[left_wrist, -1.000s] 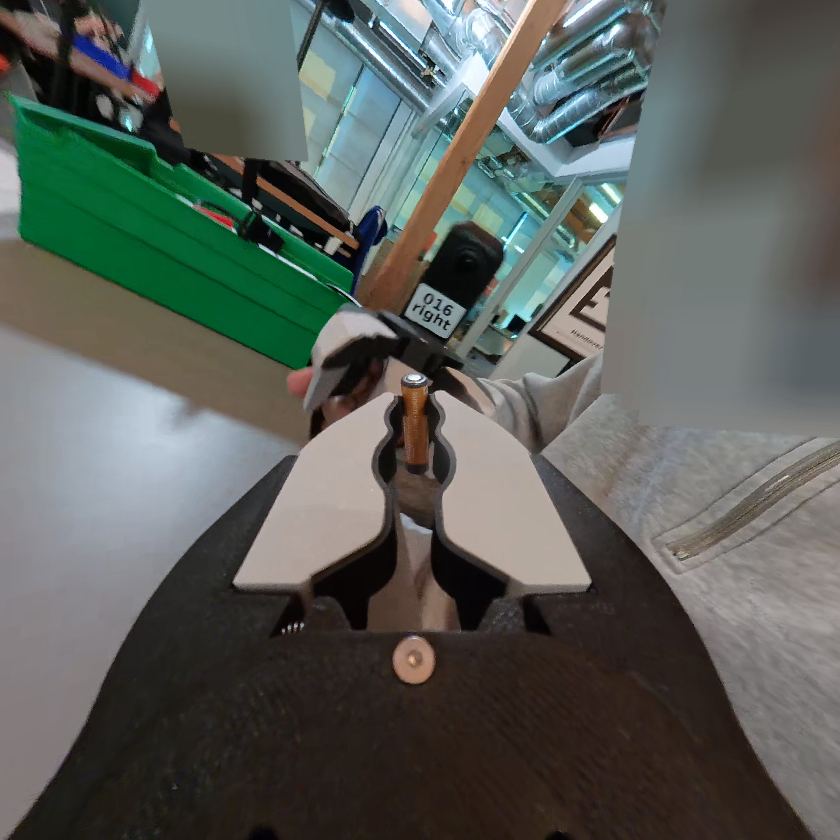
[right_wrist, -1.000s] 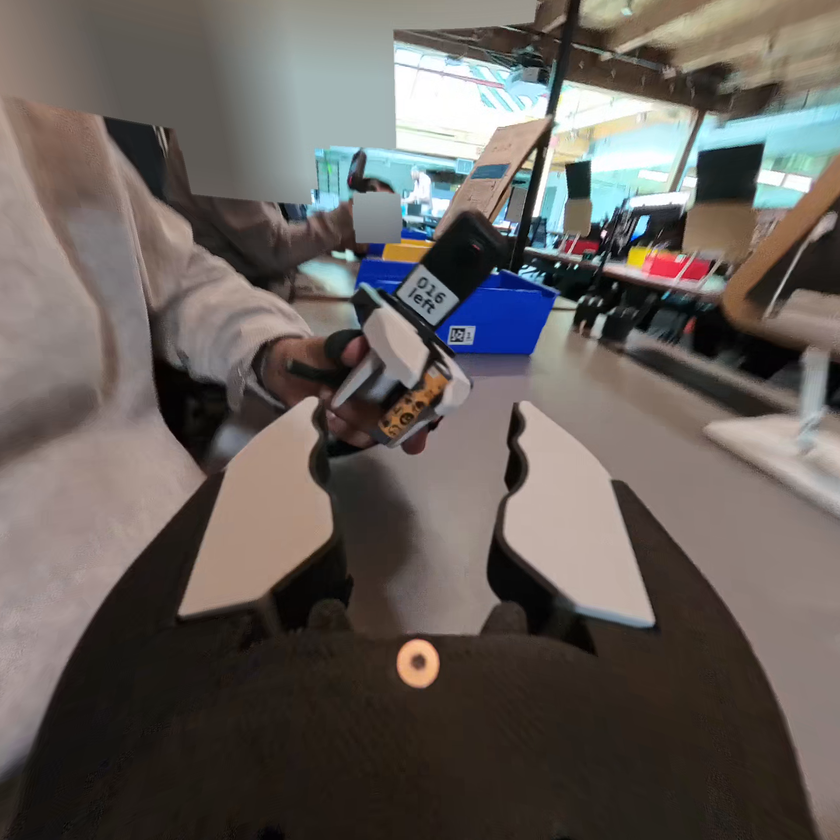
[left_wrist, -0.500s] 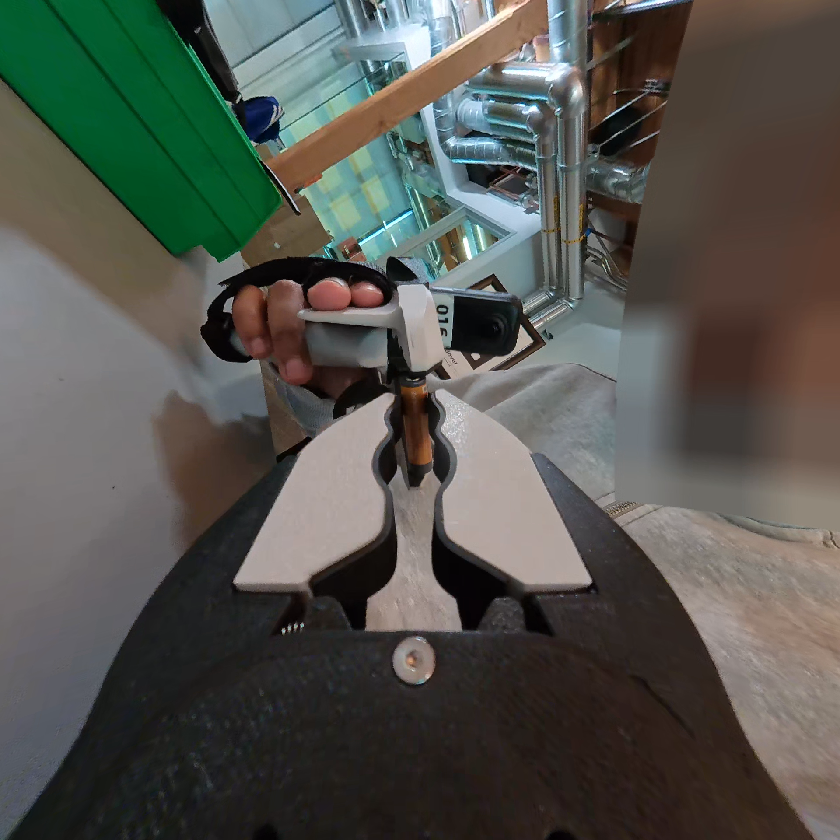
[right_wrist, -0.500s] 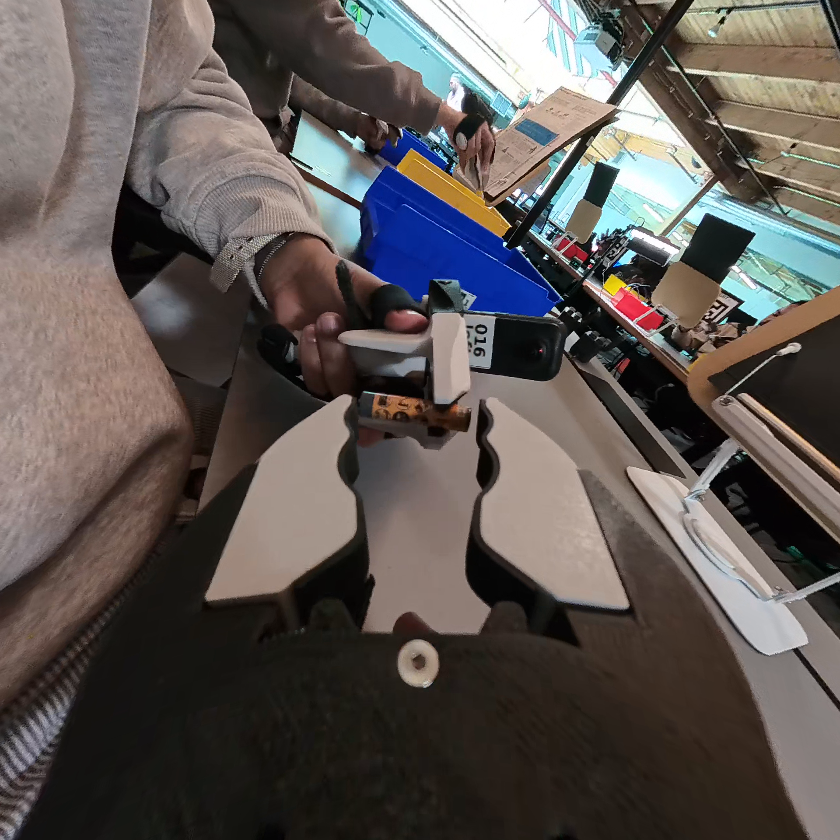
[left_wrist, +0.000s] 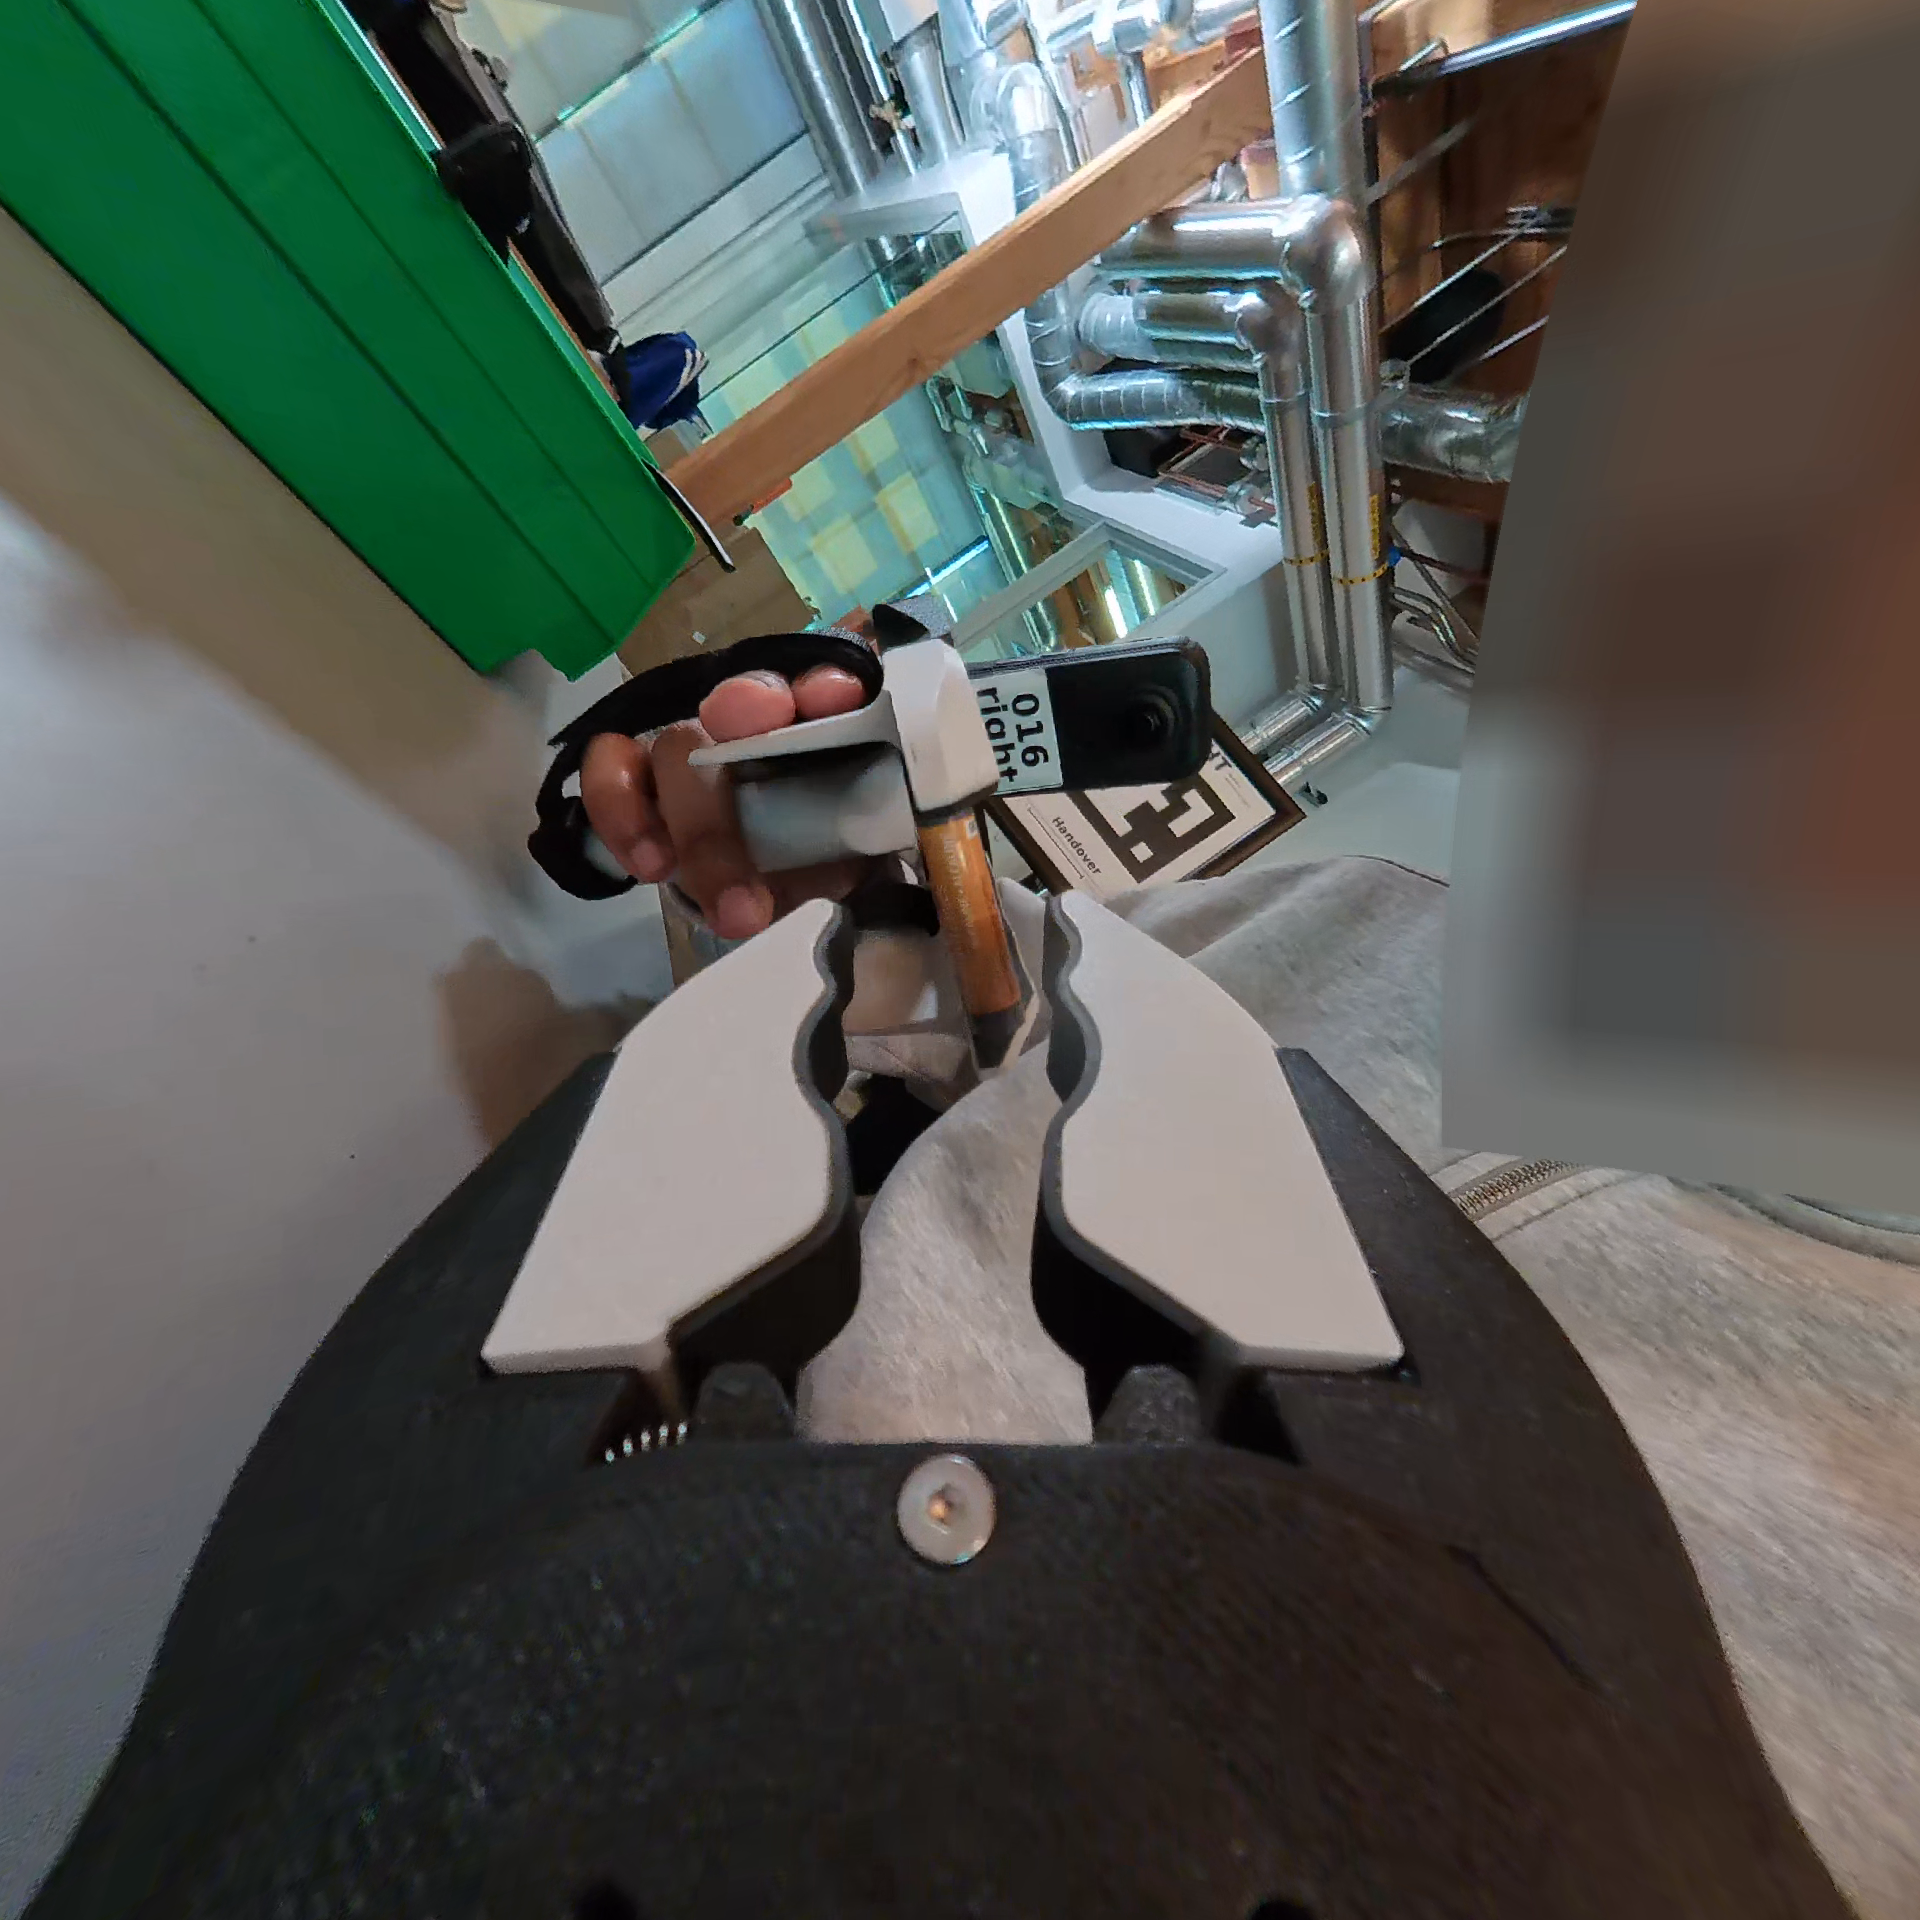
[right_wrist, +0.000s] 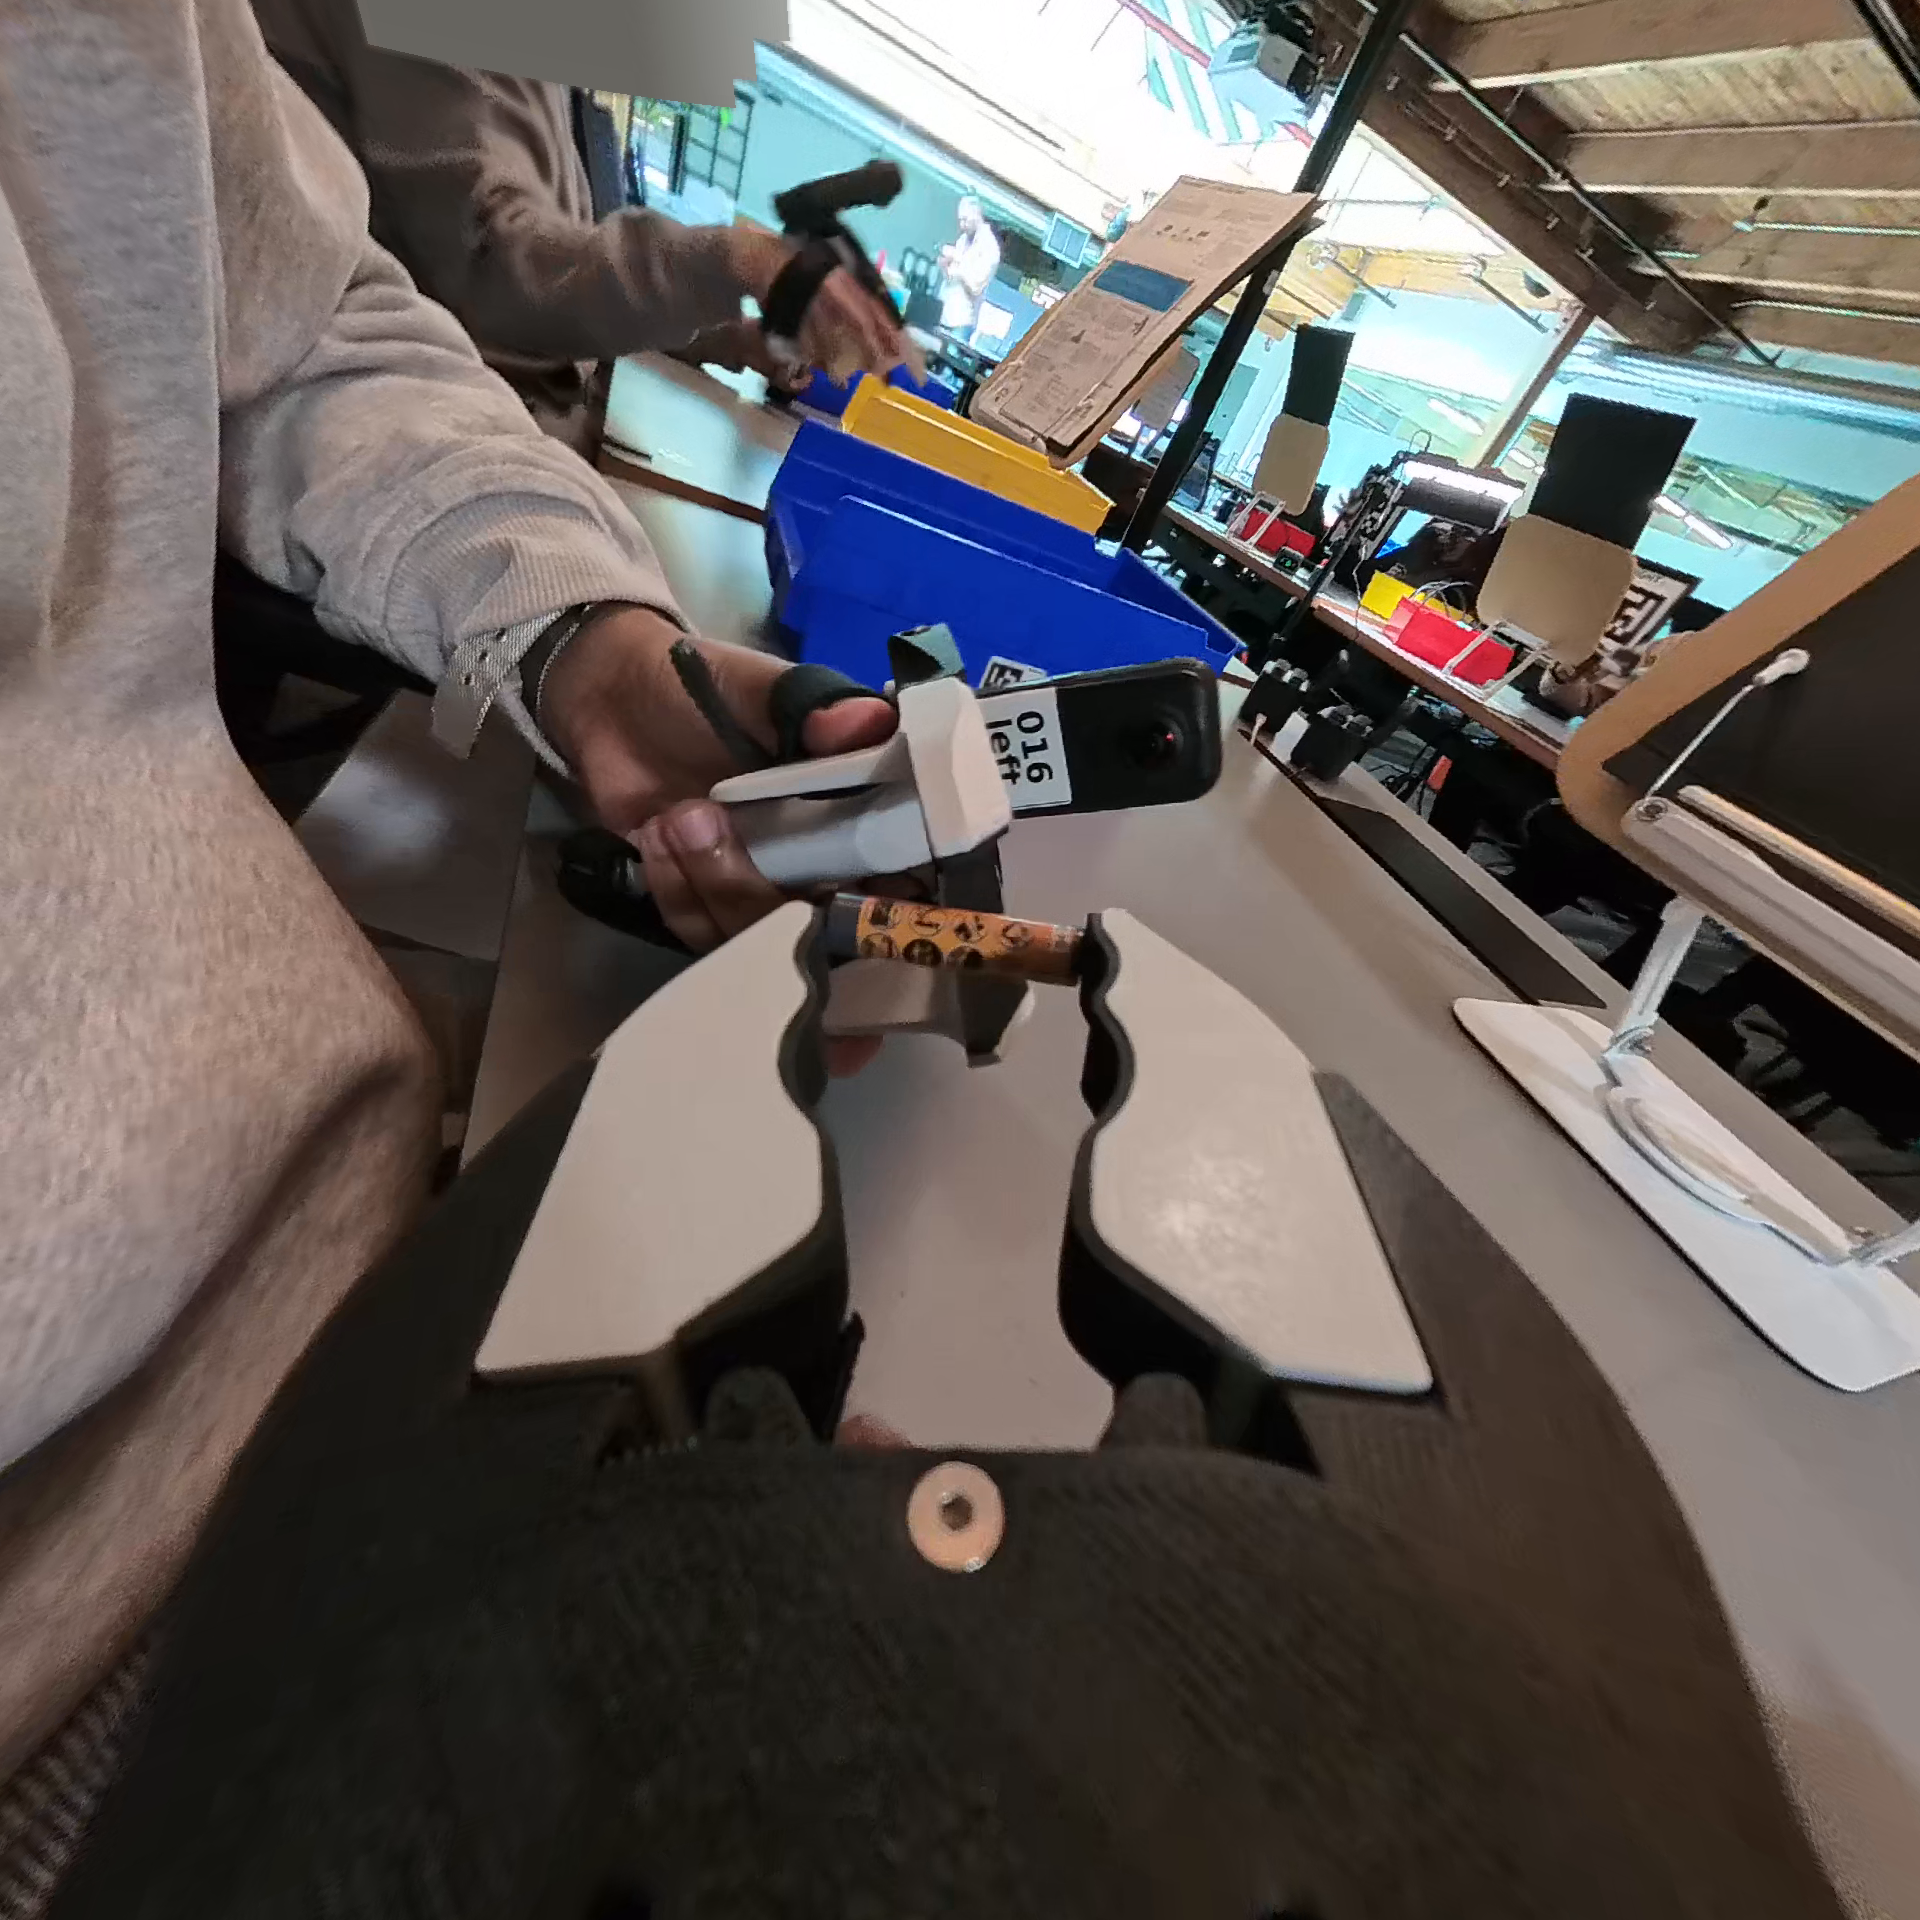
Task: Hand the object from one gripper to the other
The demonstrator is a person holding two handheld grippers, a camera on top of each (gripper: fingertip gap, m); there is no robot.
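Across the grey table in front of you, the biggest things were the bins: a green bin on your left side, and a blue bin with a yellow bin behind it in the right wrist view. Your grey sweatshirt filled the space behind both tools.

Your right gripper was closed down on the battery, pinching it end to end, so that one fingertip pressed each end and the battery bridged the gap crosswise. Your left gripper was parted to a narrow gap. The battery hung between its two fingertips, closer to the right-hand one, and I could not tell whether it touched that finger. Both tools were held above the table, near your chest.

As for writing, the battery wore an orange wrap printed with small black pictograms, with a dark band at one end. Each tool's black camera carried a white label with black print; the left tool's own label showed in the right wrist view. A framed black-and-white marker sign with a line of small print stood behind your right hand.
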